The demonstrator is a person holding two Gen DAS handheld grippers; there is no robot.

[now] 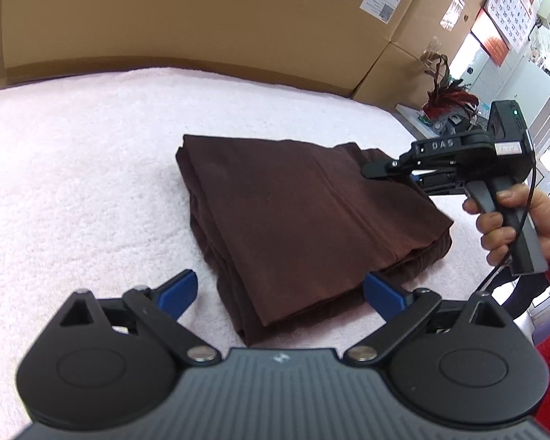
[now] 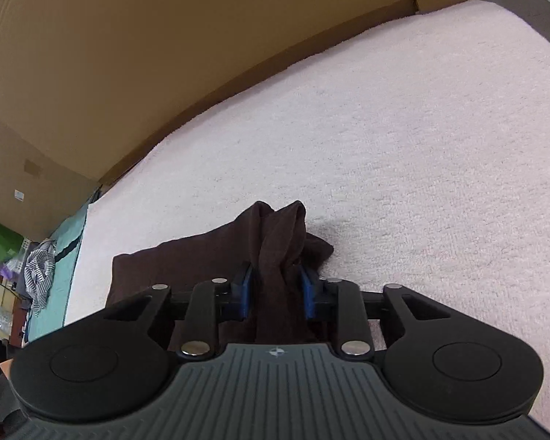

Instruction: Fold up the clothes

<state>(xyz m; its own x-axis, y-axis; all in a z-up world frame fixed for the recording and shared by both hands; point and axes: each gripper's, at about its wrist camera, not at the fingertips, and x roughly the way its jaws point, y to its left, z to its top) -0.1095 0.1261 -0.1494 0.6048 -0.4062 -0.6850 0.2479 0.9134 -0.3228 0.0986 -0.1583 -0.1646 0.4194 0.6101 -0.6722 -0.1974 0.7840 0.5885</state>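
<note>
1 brown garment (image 1: 293, 220) – folded | left tool (image 1: 278, 289) – wide apart, empty | right tool (image 2: 277, 289) – pinching garment corner

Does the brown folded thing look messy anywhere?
Mostly neat. The brown garment lies folded on the pink blanket, but one corner is bunched up and pinched in the right gripper. The left gripper is open.

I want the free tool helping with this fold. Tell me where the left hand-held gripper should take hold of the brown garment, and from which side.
Probably the near corner of the brown garment, approached from the near side, where the left hand-held gripper already hangs open. The layered edges meet in a point there, overhanging nothing on the pink blanket, and the right hand-held gripper pinches the opposite corner.
</note>
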